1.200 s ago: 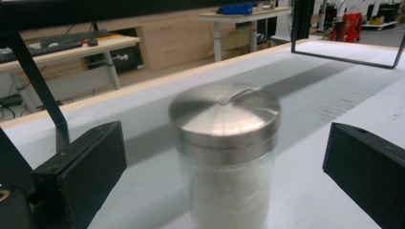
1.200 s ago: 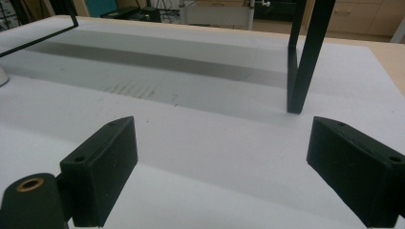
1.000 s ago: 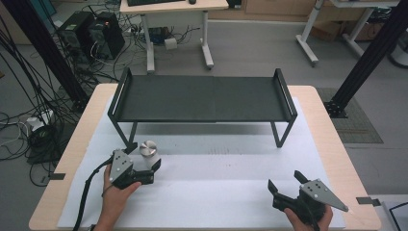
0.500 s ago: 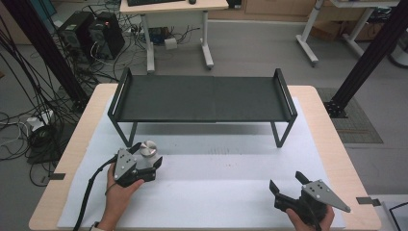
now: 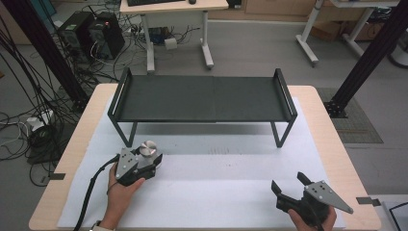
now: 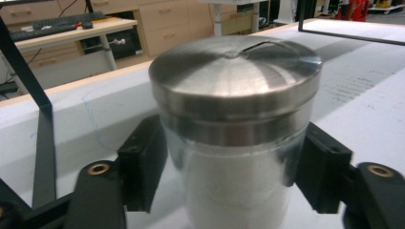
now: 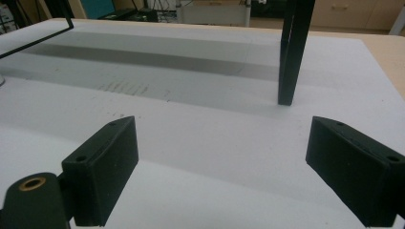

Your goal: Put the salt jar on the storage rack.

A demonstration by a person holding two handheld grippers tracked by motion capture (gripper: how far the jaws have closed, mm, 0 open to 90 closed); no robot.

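Jar (image 5: 148, 150) with a steel lid sits on the white sheet (image 5: 231, 183) covering the bench (image 5: 327, 130), near its left front, just in front of the left leg of the black shelf (image 5: 202, 98). Your left gripper (image 5: 153, 161) has it between its fingers (image 6: 143, 162): they have just been closing in, and in the left gripper view both black pads lie against the glass below the lid, one on each side, so you are grasping the jar. It stands upright, with white powder showing through the glass. The lid is on.

Your right gripper (image 5: 288, 185) rests at the front right of the bench, well apart from the jar, pointing toward the shelf. Its fingers (image 7: 102, 167) are spread wide and released, with nothing but bare white sheet between them. In the right gripper view the shelf's right leg (image 7: 291, 52) stands ahead, slightly right of centre.
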